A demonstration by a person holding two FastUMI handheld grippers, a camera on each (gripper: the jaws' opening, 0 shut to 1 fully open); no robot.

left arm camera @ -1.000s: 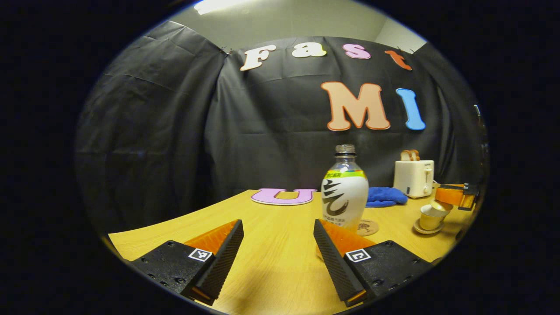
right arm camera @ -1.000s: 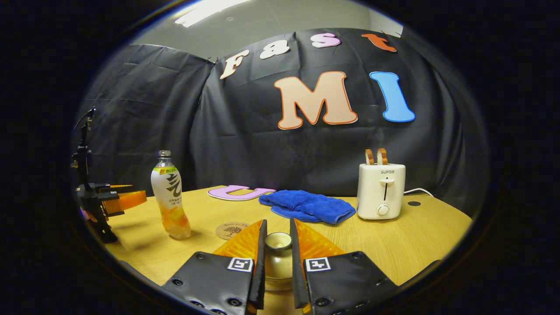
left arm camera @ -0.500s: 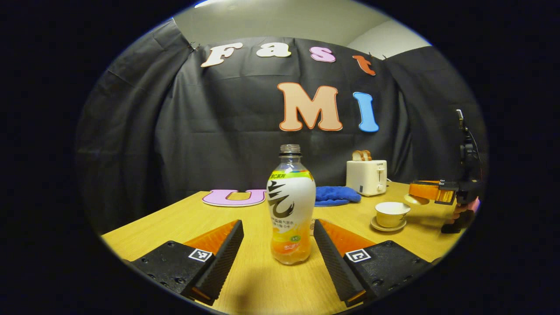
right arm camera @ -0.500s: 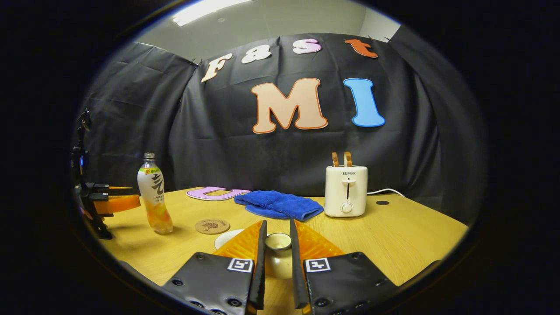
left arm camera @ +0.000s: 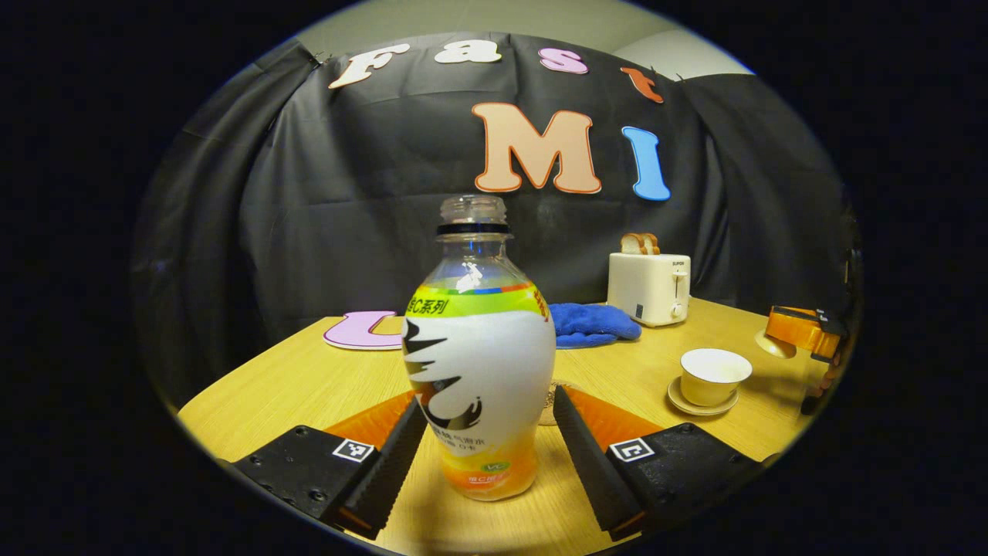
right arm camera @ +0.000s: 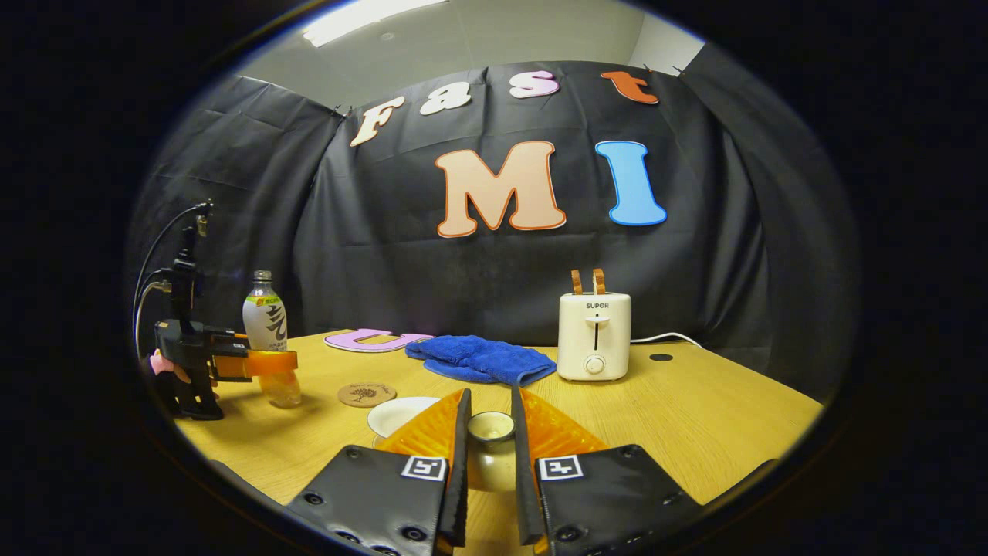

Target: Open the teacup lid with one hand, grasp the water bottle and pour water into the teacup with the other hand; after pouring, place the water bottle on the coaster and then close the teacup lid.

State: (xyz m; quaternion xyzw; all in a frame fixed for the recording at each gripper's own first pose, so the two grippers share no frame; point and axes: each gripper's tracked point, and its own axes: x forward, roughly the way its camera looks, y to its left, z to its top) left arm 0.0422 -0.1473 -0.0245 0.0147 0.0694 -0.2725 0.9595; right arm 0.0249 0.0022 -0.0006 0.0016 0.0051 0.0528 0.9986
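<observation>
The water bottle (left arm camera: 478, 371), uncapped, with a white label and orange drink at the bottom, stands upright on the table between the fingers of my left gripper (left arm camera: 488, 399). That gripper is open, with its pads close to the bottle's sides. The cream teacup (left arm camera: 714, 376) sits uncovered on its saucer (left arm camera: 698, 405) to the right. My right gripper (right arm camera: 489, 394) is shut on the knob of the teacup lid (right arm camera: 491, 426) and holds it off the cup, whose rim (right arm camera: 397, 413) shows to its left. The round coaster (right arm camera: 366, 394) lies between cup and bottle.
A white toaster (right arm camera: 594, 336) with toast stands at the back right, its cord trailing right. A blue cloth (right arm camera: 482, 359) and a pink flat cut-out (right arm camera: 374, 338) lie at the back. A hand (right arm camera: 166, 367) holds the left gripper at the table's left.
My left gripper has turned towards the bottle and moved forward until it stands between the fingers. My right gripper has carried the lid off the cup and to the right.
</observation>
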